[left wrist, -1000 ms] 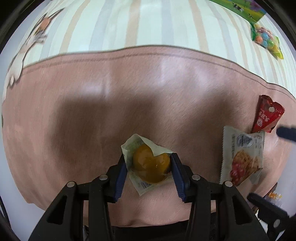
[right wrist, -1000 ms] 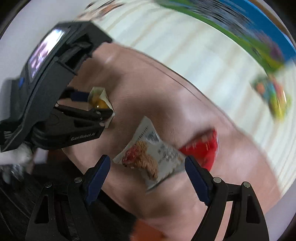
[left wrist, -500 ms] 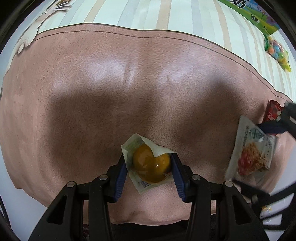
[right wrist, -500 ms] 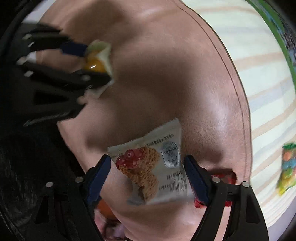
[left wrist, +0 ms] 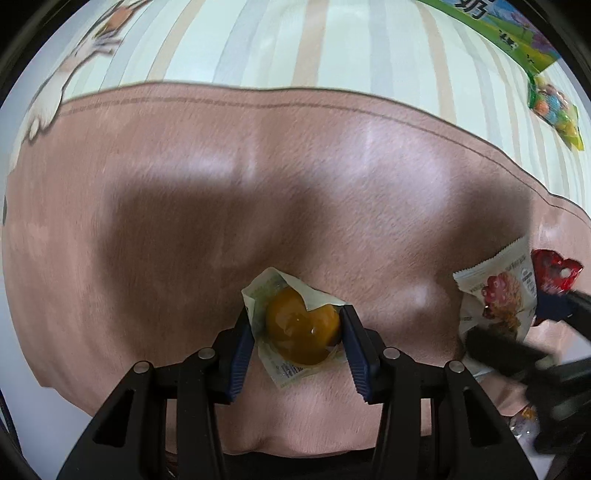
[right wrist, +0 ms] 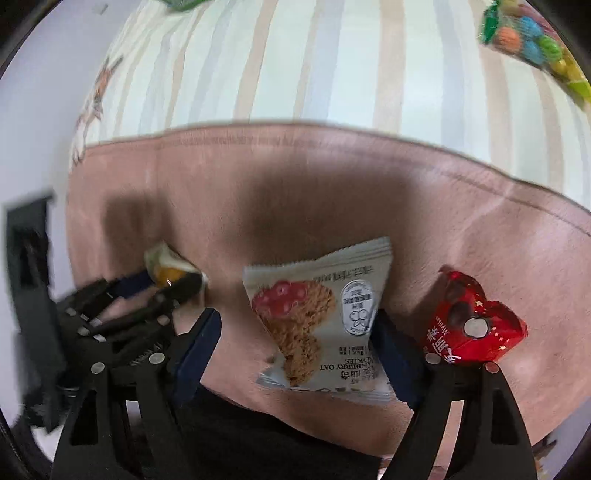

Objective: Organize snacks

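Printed on the white cookie packet [right wrist: 325,317], upside down: "OAT" and part of "CRANBERRY", "COOKIES" half cut by a fold, beside a picture of oat cookies with red berries and a round seal too small to read. Lying on the pink cloth [right wrist: 295,184], between the blue pads of the right gripper [right wrist: 295,350]; jaws just opened wider, right pad at the packet's edge, left pad standing clear, so no grip on it. Just right of that, a red heart-shaped packet [right wrist: 476,325] with white characters and slanted lettering, unreadable through glare. Clamped in the left gripper [left wrist: 297,332]: a heart-shaped amber jelly cup [left wrist: 301,326] in a pale green-printed wrapper, pads pressed to both sides, held over the pink cloth; barcode on the lower edge, text too fine to make out. Far corner, on the striped sheet [left wrist: 332,44]: a bag of coloured candies [left wrist: 556,110] and a green pack [left wrist: 509,33] cut off by the frame, one large character showing. Left side of the right wrist view blurred. Something orange at the bottom right of the left wrist view, mostly hidden behind the right gripper.
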